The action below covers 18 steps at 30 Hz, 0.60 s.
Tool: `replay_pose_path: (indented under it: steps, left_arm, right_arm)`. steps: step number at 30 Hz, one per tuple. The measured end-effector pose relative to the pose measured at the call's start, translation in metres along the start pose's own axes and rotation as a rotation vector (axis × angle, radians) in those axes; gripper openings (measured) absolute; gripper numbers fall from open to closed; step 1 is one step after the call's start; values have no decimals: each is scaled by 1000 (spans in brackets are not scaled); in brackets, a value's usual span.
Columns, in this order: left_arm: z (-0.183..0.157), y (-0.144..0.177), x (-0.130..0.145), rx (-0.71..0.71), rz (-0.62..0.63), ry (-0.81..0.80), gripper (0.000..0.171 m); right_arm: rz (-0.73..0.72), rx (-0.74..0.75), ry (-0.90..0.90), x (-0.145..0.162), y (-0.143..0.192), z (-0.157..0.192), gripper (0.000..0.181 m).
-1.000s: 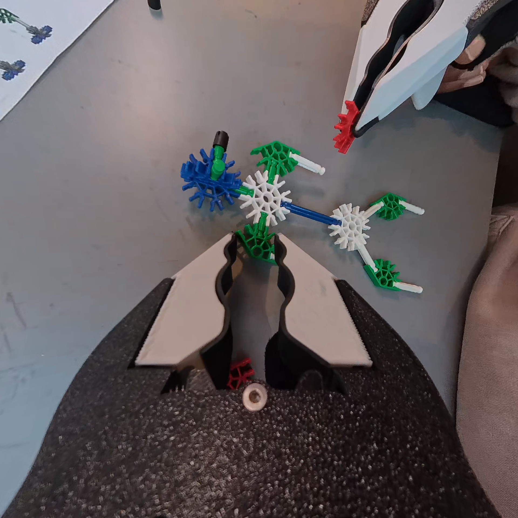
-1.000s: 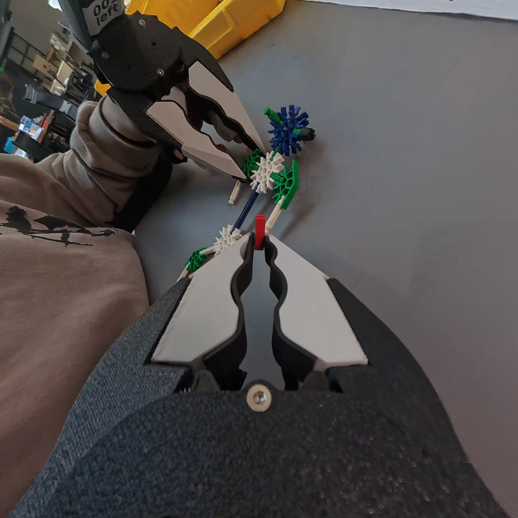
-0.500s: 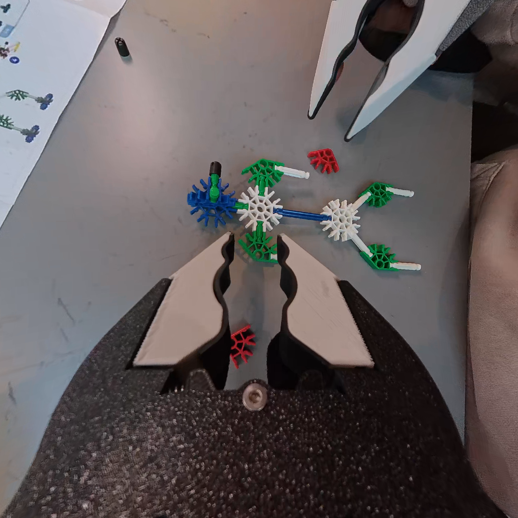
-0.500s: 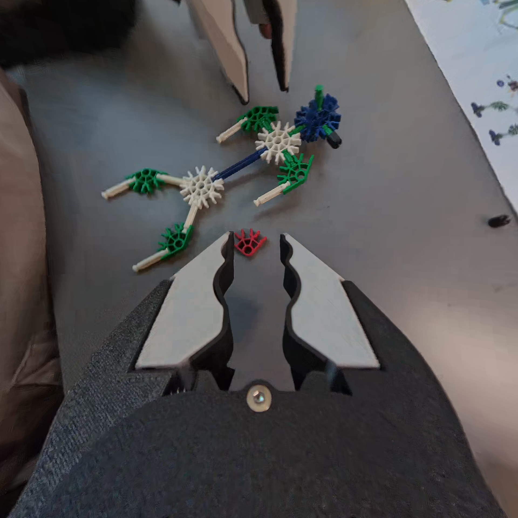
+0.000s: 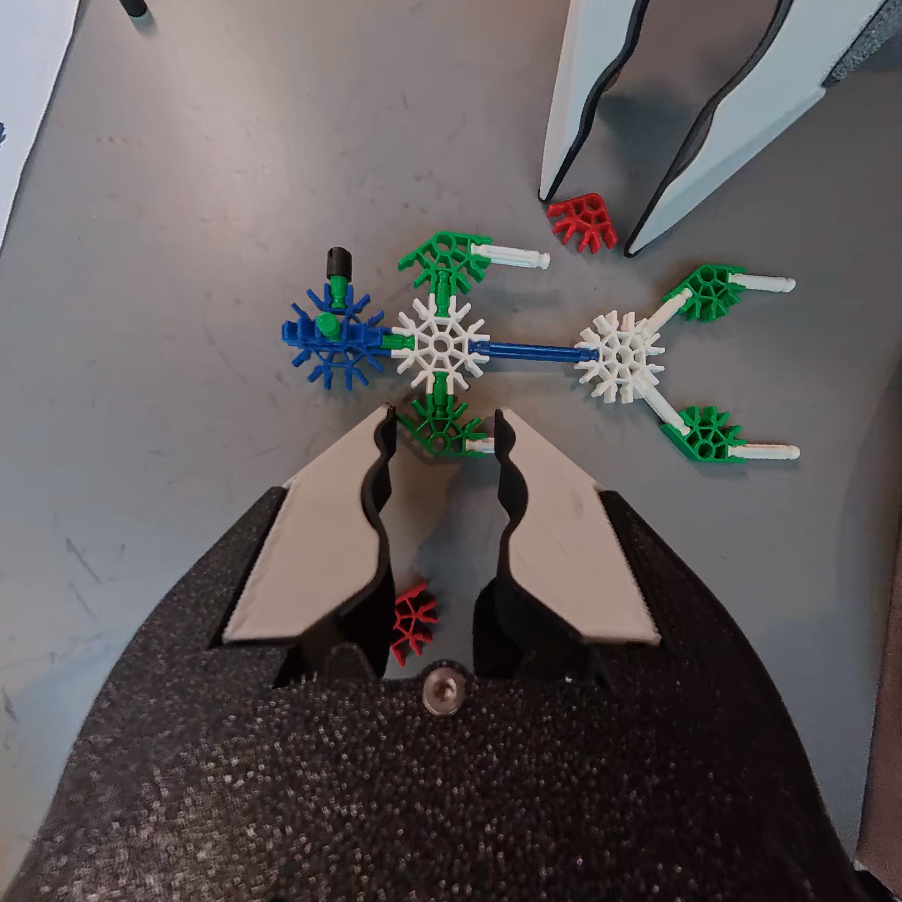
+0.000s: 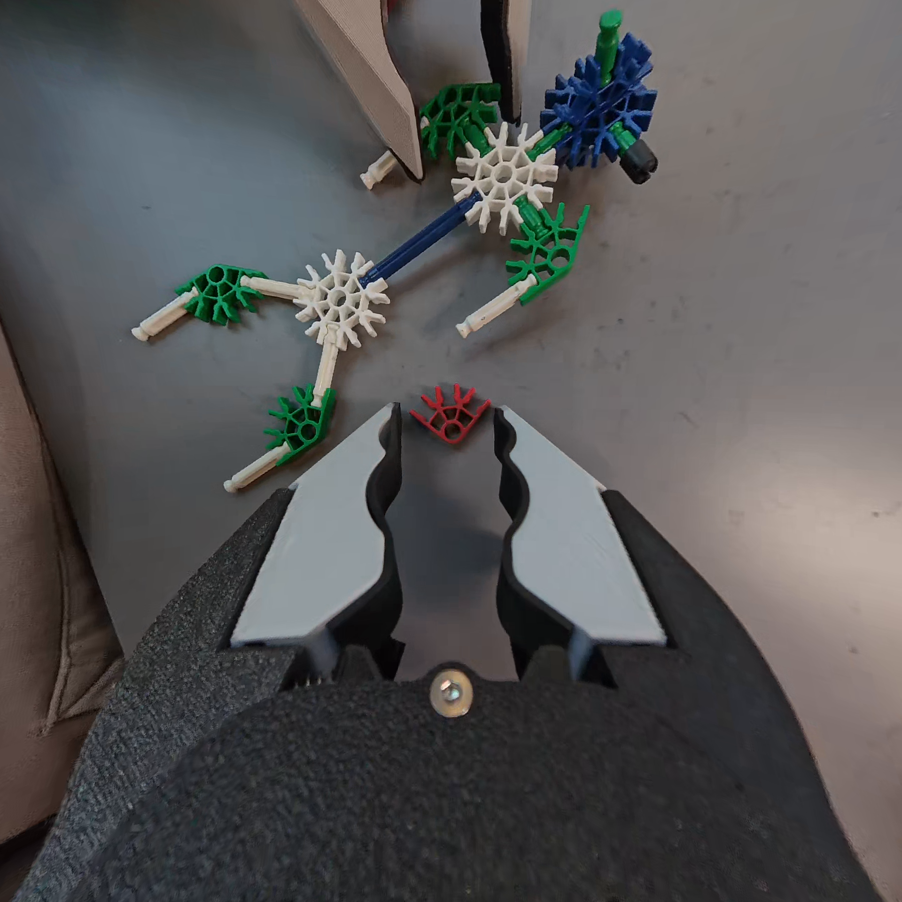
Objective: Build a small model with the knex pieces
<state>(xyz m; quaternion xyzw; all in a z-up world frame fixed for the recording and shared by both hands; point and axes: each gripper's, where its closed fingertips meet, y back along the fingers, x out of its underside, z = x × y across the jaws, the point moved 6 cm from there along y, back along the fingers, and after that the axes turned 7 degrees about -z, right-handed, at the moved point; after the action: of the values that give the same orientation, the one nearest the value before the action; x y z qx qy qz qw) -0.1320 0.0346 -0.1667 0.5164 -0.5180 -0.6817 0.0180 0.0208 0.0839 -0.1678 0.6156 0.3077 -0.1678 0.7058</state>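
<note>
A toy model lies flat on the grey table (image 5: pixel 195 195): two white snowflake connectors (image 5: pixel 439 344) joined by a blue rod (image 5: pixel 529 350), a blue connector cluster (image 5: pixel 332 349) with a black cap, and several green connectors with white rods. My left gripper (image 5: pixel 441 412) is open, its tips either side of the model's near green connector (image 5: pixel 439 429). A loose red connector (image 5: pixel 412 622) lies under it. My right gripper (image 6: pixel 446 410) is open, its tips flanking another red connector (image 6: pixel 451 417) on the table. That connector also shows in the left wrist view (image 5: pixel 583 222).
A white printed sheet (image 5: pixel 19 97) lies at the table's far left, with a small black piece (image 5: pixel 134 7) near it. A person's beige clothing borders the table beside the model (image 6: pixel 29 537). The left gripper's fingers (image 6: pixel 390 97) show at the top of the right wrist view. Spacing between my two grippers at the tips: around 10 cm. From either gripper's tips it is about 20 cm to the small black piece (image 5: pixel 134 7).
My right gripper held the red connector in the air, let it go onto the table, opened, and now sits low with its tips around it. My left gripper stayed open at the green connector.
</note>
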Motion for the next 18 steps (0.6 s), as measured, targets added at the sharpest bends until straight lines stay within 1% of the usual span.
replay_pose_path:
  steps: [2, 4, 8, 10, 12, 14, 16, 18]
  left_arm:
    - [1, -3, 0, -22, 7, 10, 34]
    - [2, -4, -1, -28, 1, 26, 33]
    - [6, -5, -1, -50, -11, 61, 33]
    - [10, -3, -1, -75, -13, 75, 33]
    - [11, 1, -2, -79, -29, 74, 34]
    - [13, 11, -7, -78, -75, 72, 36]
    - [12, 22, -17, -47, -170, 58, 36]
    - [3, 33, -32, 59, -318, 51, 36]
  right_arm:
    - [6, 27, 16, 0, 0, 1, 31]
    - [6, 33, 71, 0, 0, 2, 28]
    - [-18, -41, 165, -5, 1, 4, 28]
    - [-53, -67, 160, -10, 4, 3, 28]
    - [-130, -79, 132, -19, 10, 1, 28]
    - [-264, -103, 91, -29, 19, 0, 28]
    - [-426, -152, 43, -41, 30, 3, 28]
    - [-598, -207, 9, -53, 41, 9, 28]
